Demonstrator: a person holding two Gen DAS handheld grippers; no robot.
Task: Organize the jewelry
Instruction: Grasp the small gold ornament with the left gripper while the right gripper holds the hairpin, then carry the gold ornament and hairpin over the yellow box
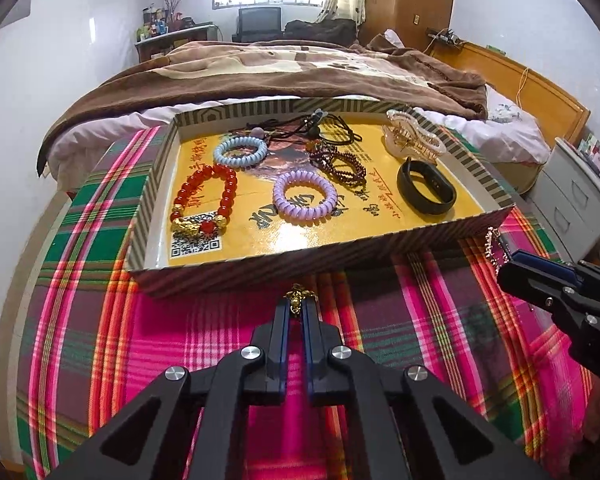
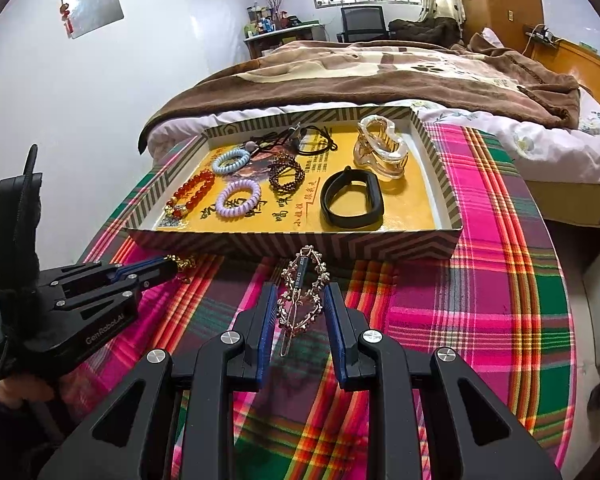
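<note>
left wrist view: the left gripper (image 1: 296, 307) is clamped on a small gold charm (image 1: 298, 300) over the plaid cloth (image 1: 220, 340), the striped tray (image 1: 300, 256) just beyond at 12 o'clock, its wall in front.

right wrist view: the right gripper (image 2: 300, 300) holds an ornate metal hair clip (image 2: 304, 292) between its pads; a black band (image 2: 352, 200) lies in the tray at 12 o'clock.

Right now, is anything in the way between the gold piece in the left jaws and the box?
Only the box's near wall lies ahead of the gold piece, so it must go over that wall. The yellow floor behind it looks free.
</note>
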